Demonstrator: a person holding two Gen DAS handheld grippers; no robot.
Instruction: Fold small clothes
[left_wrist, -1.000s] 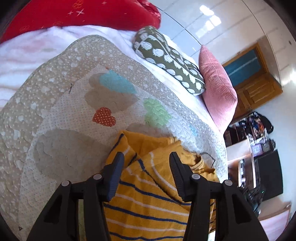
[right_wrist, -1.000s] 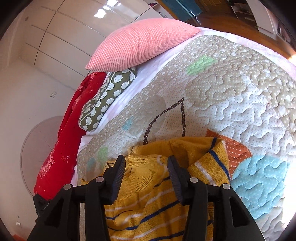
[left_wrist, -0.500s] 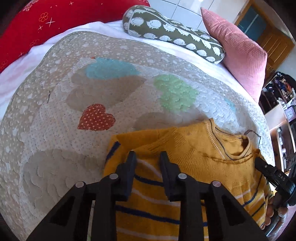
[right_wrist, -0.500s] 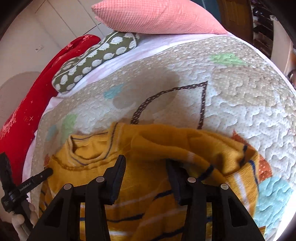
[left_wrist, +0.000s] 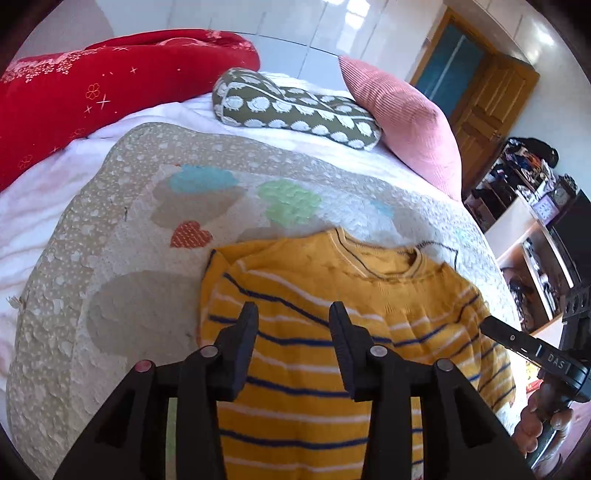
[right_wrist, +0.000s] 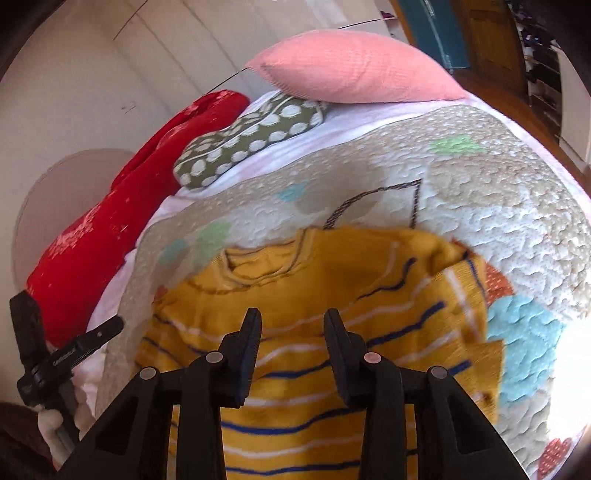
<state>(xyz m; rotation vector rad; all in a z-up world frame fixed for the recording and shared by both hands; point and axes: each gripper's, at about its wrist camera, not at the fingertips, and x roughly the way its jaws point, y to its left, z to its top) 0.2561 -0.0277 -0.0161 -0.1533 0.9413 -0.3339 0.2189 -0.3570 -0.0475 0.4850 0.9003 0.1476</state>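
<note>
A yellow sweater (left_wrist: 332, 280) with blue and white stripes lies flat on the quilt (left_wrist: 147, 206), neck hole at the far end. My left gripper (left_wrist: 292, 308) hovers over its left half; the jaws are opening and the pads press on nothing. In the right wrist view the sweater (right_wrist: 295, 280) has its right sleeve (right_wrist: 454, 280) folded in over the body. Above the sweater's middle, my right gripper (right_wrist: 293, 314) stands open with nothing pinched between its fingers. Each view catches the other gripper's handle at its edge, held in a hand.
A red blanket (left_wrist: 110, 85), a green spotted pillow (left_wrist: 295, 107) and a pink pillow (left_wrist: 406, 118) lie at the head of the bed. A wooden door (left_wrist: 487, 99) and cluttered shelves (left_wrist: 528, 206) stand to the right. The quilt's edge drops off on the left.
Both grippers drew back from the sweater's shoulders toward its body. The left jaws narrowed on the sleeve fold, then widened and let go. Both sleeves now lie folded in, and both views rolled level.
</note>
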